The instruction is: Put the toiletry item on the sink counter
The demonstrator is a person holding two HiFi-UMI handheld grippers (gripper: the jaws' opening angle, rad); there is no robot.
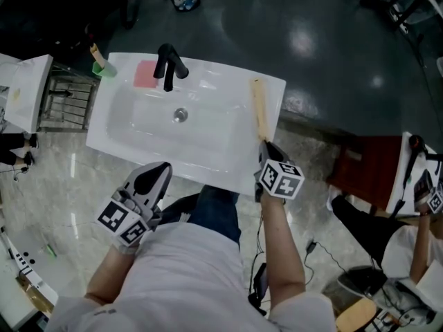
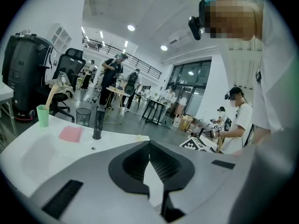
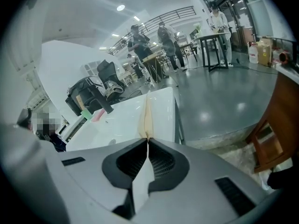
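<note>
Toiletry item (image 1: 259, 109): a long, slim piece of pale wood, perhaps a comb or a brush handle, though its shape is too small to tell for sure. It runs along the right rim of the white sink counter (image 1: 208, 71), pointing away from the person. The right gripper (image 1: 266, 146) has its 2 jaws pressed together on the near end. In the right gripper view the pale strip (image 3: 147, 118) comes straight out from the jaw tips over the counter edge. Whether it already rests on the surface cannot be told.

The left gripper (image 1: 163, 168) hangs at the front edge of the counter, beside the basin, with its jaws closed and nothing between them. At the back of the counter stand a black faucet (image 1: 169, 64), a pink pad (image 1: 144, 75) just left of it, and a green cup (image 1: 105, 68) at the far left corner.
</note>
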